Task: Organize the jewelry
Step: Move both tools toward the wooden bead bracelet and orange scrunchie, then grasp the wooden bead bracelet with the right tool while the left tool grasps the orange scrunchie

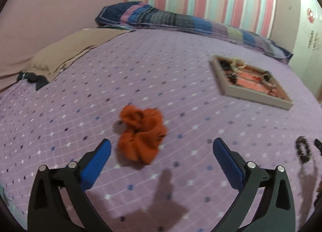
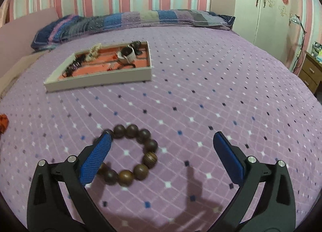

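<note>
A brown wooden bead bracelet [image 2: 130,155] lies on the purple bedspread, partly behind the left finger of my open right gripper [image 2: 162,143]. It also shows in the left wrist view [image 1: 302,149] at the far right. An orange fabric scrunchie [image 1: 140,135] lies just ahead of my open left gripper [image 1: 161,147], nearer its left finger. A shallow white tray [image 2: 100,79] with a red lining holds several jewelry pieces. It also shows in the left wrist view [image 1: 255,95], far right of the scrunchie.
A striped blue and purple pillow [image 2: 128,20] lies along the far bed edge by the striped wall. A tan pillow [image 1: 66,54] lies at the left. A white wardrobe [image 2: 267,4] and a wooden nightstand [image 2: 310,73] stand at the right.
</note>
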Available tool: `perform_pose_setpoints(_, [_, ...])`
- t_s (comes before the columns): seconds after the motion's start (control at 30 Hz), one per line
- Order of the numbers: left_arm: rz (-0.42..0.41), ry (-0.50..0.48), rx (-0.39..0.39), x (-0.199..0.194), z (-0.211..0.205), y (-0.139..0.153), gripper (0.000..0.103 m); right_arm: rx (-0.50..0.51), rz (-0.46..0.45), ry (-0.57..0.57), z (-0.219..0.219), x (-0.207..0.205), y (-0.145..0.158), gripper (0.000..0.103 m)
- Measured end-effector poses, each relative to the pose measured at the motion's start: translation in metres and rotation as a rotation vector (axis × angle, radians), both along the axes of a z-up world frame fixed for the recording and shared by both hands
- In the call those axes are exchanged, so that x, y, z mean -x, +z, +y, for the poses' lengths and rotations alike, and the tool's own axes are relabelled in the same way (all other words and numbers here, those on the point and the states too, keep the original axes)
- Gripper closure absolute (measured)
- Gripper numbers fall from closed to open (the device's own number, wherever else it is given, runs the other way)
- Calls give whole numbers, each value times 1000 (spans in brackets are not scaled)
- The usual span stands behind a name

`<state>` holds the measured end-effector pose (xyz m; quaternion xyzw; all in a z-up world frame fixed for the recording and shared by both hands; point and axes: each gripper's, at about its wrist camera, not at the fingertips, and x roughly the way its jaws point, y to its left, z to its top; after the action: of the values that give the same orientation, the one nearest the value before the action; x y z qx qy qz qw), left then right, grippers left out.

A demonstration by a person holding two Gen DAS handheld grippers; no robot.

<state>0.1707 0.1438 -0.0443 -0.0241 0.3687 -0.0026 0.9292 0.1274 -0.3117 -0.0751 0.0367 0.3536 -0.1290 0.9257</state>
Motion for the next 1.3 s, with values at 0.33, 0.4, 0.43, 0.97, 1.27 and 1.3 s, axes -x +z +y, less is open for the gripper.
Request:
perform_pose_setpoints(0.33, [60,41,-20,-28,18,-27,4,17,39,-26,-6,-9,-10,4])
perform_pose_setpoints(0.4, [76,54,-45,-33,19,-32,4,25,46,-21,-7,-12,-11,4])
perform_pose_setpoints(0.43, [82,54,-47,-36,19,-34,4,27,51,-21,-7,-14,-13,4])
perform_pose_setpoints(0.97, [124,-5,-34,-61,14,-49,24,-23,138,37,-5,-37,-37,46])
perform_pose_setpoints(1.27, [111,2,-39,-63,16,-50,41,-42,123,69,2,-37,-38,68])
perform_pose_setpoints(1.3, [111,2,-41,-63,15,-50,43,-44,122,73,3,-36,-38,71])
